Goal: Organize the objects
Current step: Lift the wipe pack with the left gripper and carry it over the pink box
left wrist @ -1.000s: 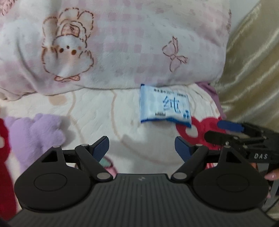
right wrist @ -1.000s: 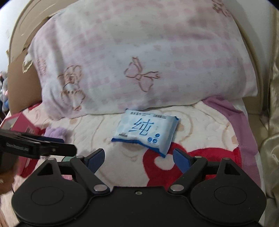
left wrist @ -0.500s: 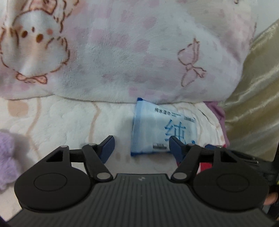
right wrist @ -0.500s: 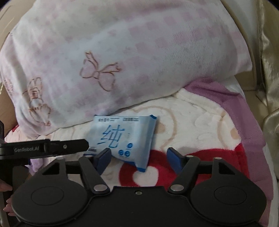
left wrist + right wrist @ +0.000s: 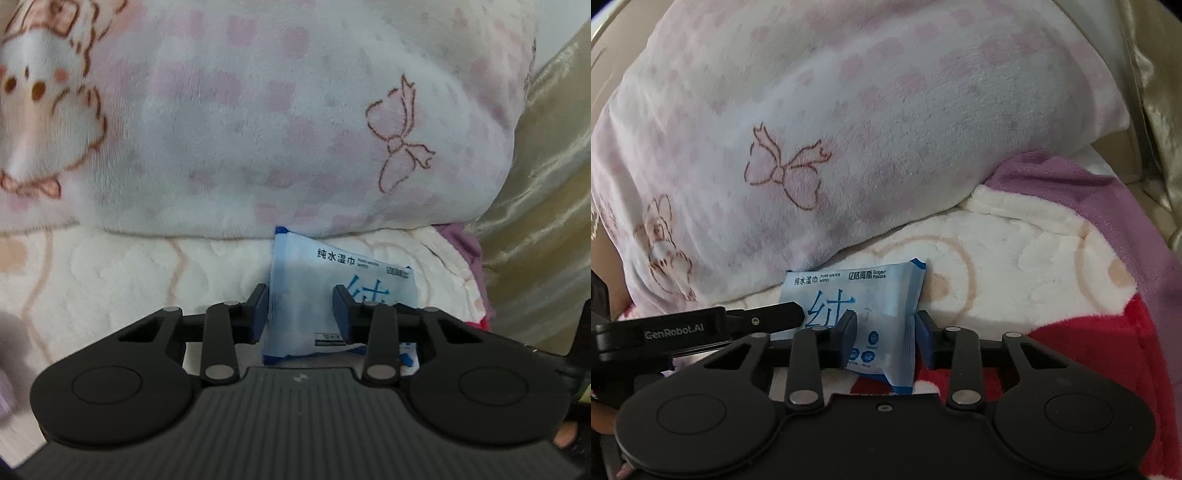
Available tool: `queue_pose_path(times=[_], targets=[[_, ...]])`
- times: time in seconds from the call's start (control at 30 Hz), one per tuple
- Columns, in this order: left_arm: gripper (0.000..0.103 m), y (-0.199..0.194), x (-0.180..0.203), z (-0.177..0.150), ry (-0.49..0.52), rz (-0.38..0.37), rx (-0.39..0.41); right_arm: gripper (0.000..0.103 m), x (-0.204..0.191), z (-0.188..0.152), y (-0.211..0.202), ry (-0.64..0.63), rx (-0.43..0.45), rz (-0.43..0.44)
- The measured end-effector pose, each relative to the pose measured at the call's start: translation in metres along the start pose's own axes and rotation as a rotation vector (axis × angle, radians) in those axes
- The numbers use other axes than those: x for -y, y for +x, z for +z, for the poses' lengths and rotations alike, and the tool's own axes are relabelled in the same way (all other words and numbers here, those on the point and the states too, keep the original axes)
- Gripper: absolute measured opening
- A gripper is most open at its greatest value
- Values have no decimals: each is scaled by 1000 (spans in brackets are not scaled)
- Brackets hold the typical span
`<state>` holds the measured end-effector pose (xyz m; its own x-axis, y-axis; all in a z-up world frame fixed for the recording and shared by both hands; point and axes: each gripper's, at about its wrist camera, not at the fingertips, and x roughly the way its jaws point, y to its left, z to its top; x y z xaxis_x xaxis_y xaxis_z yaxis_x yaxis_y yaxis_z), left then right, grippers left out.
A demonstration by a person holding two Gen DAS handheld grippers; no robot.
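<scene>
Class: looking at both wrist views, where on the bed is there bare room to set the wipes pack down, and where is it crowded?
Free: the cream blanket left of the wipes pack, below the pillow; also the blanket between pack and purple border. Crowded: at the pack, where the left gripper and right gripper both clamp it, tight against the pillow.

- Both views are lit softly and rather dimly, with a cool, slightly washed-out cast.
- No hard shadows are seen; only faint shade is cast under the pillow (image 5: 280, 122) where it meets the blanket (image 5: 110, 273).
- A mild sheen is shown on the golden fabric (image 5: 546, 206) at the right edge.
- Strong fisheye bending is seen toward the borders.
- The left edge of the left wrist view is smeared by blur; print on the wipes packet (image 5: 864, 295) stays readable.
</scene>
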<state>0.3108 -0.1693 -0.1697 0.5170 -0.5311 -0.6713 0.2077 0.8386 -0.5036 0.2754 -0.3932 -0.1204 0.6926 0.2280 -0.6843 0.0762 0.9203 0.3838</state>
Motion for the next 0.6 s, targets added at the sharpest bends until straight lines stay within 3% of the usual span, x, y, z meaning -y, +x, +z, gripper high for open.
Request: queue_pose_path(times=[0.1,0.2,0.27,0.6], targets=[[35,1,2,-4,-47,-19,-21,39,-3,-2,0,8,0,-27],[35,-2,10,-9,-32,1,-21,37,-9,-7,-2,-26,5,-49],[35,-6,11,-12,-40,-6,-30,32,-11,-8,-5,-43,6,-45],[35,-41,9,-31,-59,35,-66,31,-26,-26,-19,-98,-22,18]])
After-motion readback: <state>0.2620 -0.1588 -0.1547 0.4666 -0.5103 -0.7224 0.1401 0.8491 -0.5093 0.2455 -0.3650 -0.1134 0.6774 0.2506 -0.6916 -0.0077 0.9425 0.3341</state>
